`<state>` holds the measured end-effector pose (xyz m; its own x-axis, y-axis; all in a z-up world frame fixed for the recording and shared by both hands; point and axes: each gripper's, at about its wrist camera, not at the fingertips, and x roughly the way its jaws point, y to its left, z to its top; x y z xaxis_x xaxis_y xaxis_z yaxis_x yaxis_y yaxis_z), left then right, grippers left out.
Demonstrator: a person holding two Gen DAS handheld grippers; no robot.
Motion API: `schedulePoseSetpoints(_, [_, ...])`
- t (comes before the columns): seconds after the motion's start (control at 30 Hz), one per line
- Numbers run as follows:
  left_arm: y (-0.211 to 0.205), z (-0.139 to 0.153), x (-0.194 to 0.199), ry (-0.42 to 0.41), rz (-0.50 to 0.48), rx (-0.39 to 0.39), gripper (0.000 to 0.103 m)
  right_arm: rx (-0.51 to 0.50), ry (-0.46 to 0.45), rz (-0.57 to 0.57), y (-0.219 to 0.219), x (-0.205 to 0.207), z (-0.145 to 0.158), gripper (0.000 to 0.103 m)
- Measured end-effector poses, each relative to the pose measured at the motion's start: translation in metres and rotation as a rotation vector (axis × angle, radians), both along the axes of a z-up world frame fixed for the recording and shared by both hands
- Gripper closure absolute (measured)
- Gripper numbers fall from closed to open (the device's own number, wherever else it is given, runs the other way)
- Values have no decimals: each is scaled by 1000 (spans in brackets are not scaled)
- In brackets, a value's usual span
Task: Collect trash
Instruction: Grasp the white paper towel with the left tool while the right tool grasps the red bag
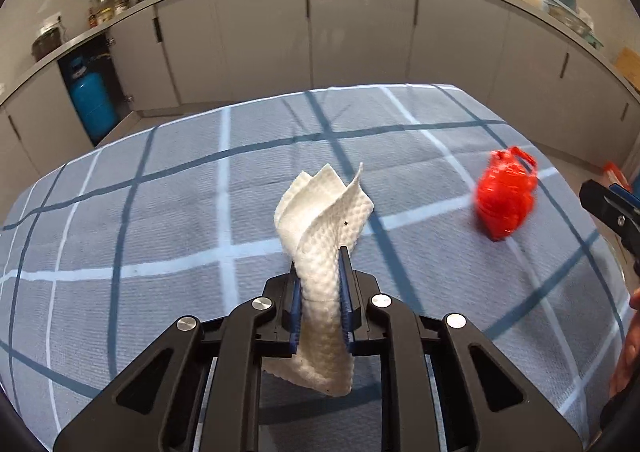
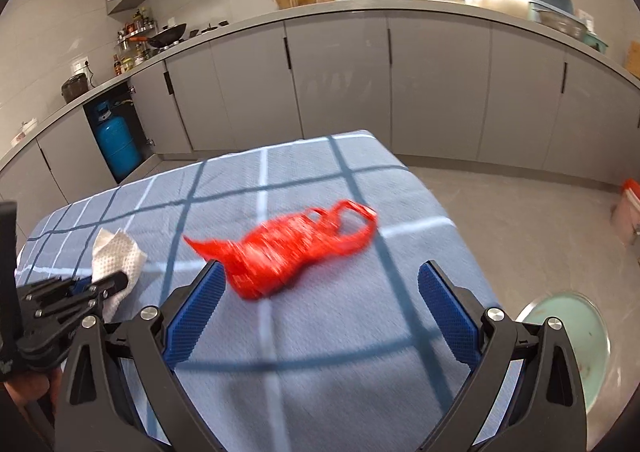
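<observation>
On the checked desk (image 1: 160, 211), your left gripper (image 1: 322, 272) had its fingers clamped on the white paper towel (image 1: 324, 211). Your right gripper (image 2: 320, 292) hovered with fingers spread wide around the red plastic bag (image 2: 288, 248), which lay near the desk's right edge.

Left gripper (image 1: 322, 272) clamped on white paper towel (image 1: 326, 219); blue pads pinch its middle, crumpled upper part fans above fingertips, lower end hangs behind jaws. Checked blue tablecloth (image 1: 160, 211) beneath. Red plastic bag (image 1: 505, 195), blurred, lies on cloth to right, well apart from towel. Right gripper (image 1: 612, 207) pokes in at right edge, near bag, state unclear. Grey cabinets (image 1: 360, 31) behind; blue gas cylinder (image 1: 90, 99) at left.
</observation>
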<state>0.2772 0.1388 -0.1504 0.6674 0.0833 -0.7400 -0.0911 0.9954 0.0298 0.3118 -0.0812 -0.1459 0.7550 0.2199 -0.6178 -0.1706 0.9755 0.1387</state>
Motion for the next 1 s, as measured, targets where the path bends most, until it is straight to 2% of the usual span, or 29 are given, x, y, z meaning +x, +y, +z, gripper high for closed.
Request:
schedulePoseSetpoints(0.13, [15, -3, 3, -7, 53, 11, 86, 5, 18, 5, 21, 23, -3, 9])
schedulePoseSetpoints(0.23, [20, -4, 7, -12, 56, 5, 86, 5, 45, 8, 33, 38, -10, 13])
schedulePoseSetpoints(0.33, [21, -6, 9, -11, 54, -6, 86, 9, 105, 19, 40, 48, -24, 22])
schedulePoseSetpoints(0.47, [22, -10, 10, -5, 46, -19, 86, 0, 168, 37, 43, 49, -42, 49])
schedulePoseSetpoints(0.67, [24, -15, 12, 1, 41, -32, 86, -15, 162, 57, 42, 41, -41, 66])
schedulePoseSetpoints(0.8, [25, -15, 12, 2, 40, -37, 86, -20, 153, 65, 40, 32, -41, 69])
schedulePoseSetpoints(0.93, [24, -17, 12, 2, 39, -30, 86, -9, 151, 53, 35, 30, -44, 65])
schedulePoseSetpoints(1.0, [23, -17, 12, 3, 38, -23, 86, 8, 154, 57, 32, 30, -44, 65])
